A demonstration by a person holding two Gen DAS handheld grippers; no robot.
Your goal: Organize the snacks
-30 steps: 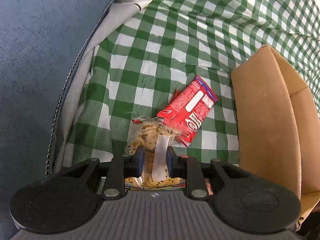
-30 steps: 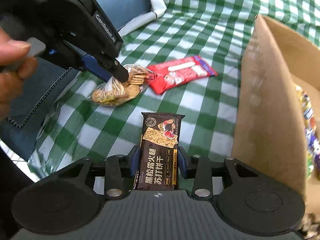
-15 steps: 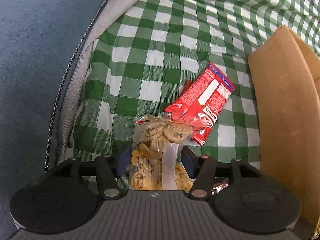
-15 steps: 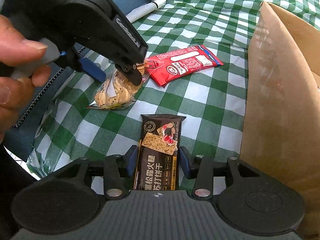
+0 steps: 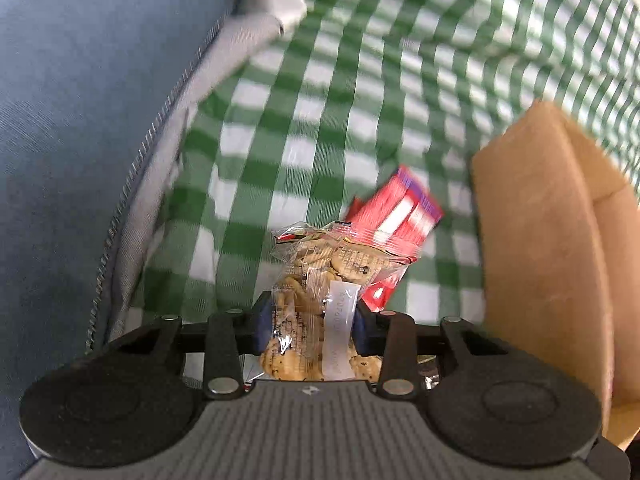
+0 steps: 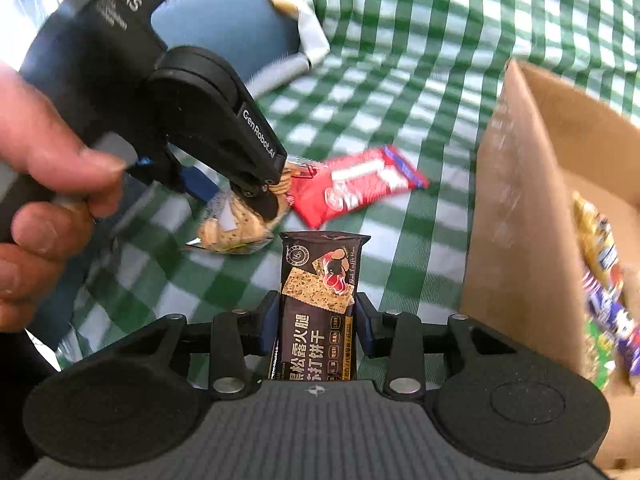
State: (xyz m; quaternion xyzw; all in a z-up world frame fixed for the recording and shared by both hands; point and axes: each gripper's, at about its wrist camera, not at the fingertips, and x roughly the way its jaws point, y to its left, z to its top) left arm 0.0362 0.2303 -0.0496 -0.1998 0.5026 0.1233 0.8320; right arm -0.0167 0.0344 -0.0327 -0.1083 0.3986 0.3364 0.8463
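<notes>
Gripping the cookie bag (image 5: 316,280), the left gripper (image 5: 308,320) has closed since a moment ago and lifts it off the checked cloth (image 5: 320,100). The right gripper (image 6: 316,320) pinches the cracker pack (image 6: 320,300) beside the cardboard box (image 6: 520,220); both appear ready for boxing.

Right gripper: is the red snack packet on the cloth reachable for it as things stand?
Probably not yet. The right gripper is shut on the dark cracker pack, so its fingers are full. The red packet itself lies uncovered on the checked cloth, left of the cardboard box.
</notes>
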